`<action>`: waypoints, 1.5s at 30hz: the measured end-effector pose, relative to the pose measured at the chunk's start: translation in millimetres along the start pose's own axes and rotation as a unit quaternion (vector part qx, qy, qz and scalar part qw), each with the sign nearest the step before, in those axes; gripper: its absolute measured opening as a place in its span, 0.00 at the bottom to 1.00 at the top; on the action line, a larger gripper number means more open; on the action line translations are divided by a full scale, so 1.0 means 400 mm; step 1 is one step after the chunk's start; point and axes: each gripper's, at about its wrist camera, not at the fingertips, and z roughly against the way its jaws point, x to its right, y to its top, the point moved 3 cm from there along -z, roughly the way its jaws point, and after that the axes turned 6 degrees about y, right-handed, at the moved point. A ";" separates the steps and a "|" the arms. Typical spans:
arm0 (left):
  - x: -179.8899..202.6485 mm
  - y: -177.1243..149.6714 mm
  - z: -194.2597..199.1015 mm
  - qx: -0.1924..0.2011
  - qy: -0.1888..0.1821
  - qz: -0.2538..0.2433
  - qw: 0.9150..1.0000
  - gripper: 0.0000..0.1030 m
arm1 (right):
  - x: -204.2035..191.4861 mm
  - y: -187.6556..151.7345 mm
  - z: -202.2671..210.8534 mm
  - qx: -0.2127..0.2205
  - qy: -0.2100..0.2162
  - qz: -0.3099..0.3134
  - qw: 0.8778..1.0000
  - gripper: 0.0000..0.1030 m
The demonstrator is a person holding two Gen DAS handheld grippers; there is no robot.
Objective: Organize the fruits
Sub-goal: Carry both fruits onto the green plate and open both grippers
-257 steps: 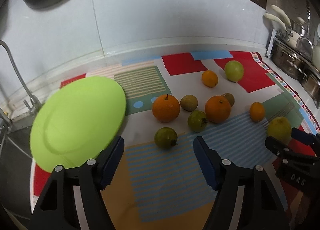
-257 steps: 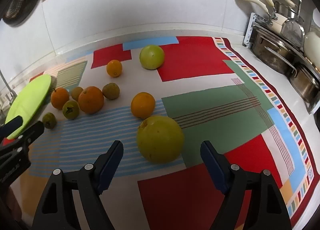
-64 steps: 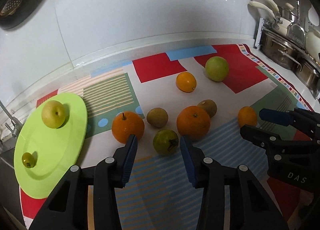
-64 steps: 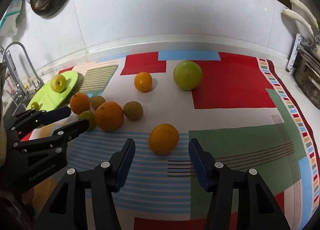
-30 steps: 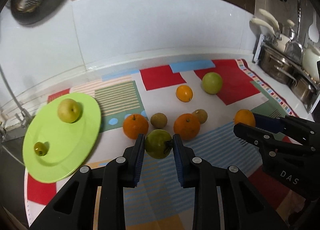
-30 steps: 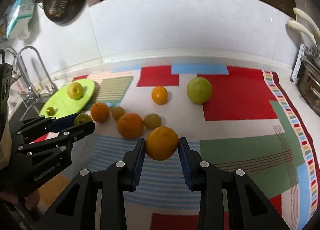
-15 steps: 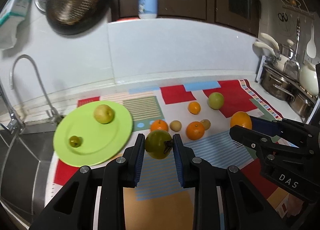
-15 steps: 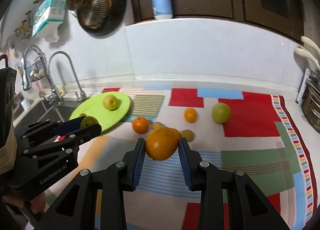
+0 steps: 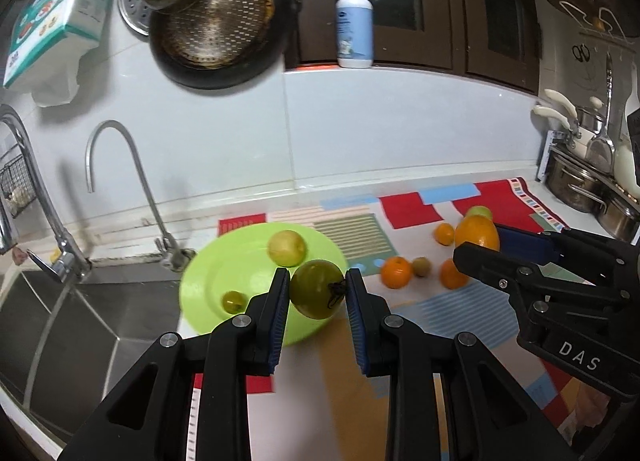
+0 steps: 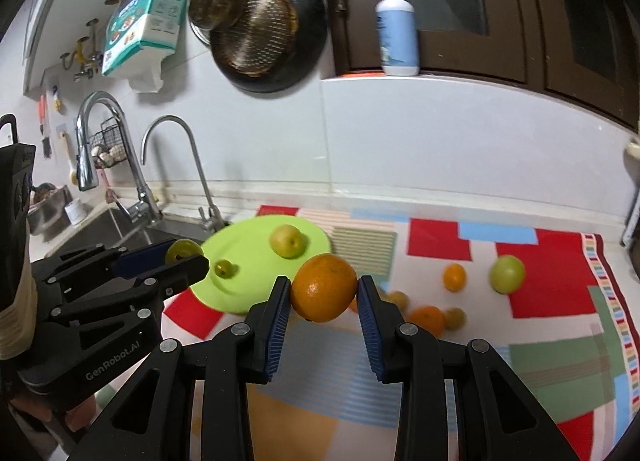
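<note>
Counter cloth [image 10: 520, 365]: a patchwork-coloured mat is covering the worktop beside the sink [image 9: 80, 321].
Green plate [image 9: 208, 293]: it is lying flat at the mat's left end, next to the tap [image 9: 120, 165], and carrying a pale yellow-green fruit [image 9: 287, 248] near its far rim and a small green fruit [image 9: 233, 300] toward its near left.
Right gripper [image 10: 324, 303]: its blue pads are pressing on both sides of an orange [image 10: 323, 287], which is hanging in the air above the mat; the fruit is roughly round, slightly wider than tall, so no clear long axis is showing.
Left gripper [image 9: 317, 295]: it is clamping a dull green fruit [image 9: 316, 293] in the air in front of the plate's near right edge; the fruit's dark stem is pointing right, against the right pad.
Loose fruit on the mat: a light green fruit [image 10: 507, 273], a small orange [image 10: 454, 277], another orange [image 10: 427, 319] and brownish fruits [image 10: 455, 317] are sitting to the right of the plate.
</note>
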 end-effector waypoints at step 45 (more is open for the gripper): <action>-0.229 -0.048 -0.416 -0.092 0.004 0.005 0.996 0.43 | -0.084 0.015 -0.507 -0.112 0.027 -0.011 0.993 0.34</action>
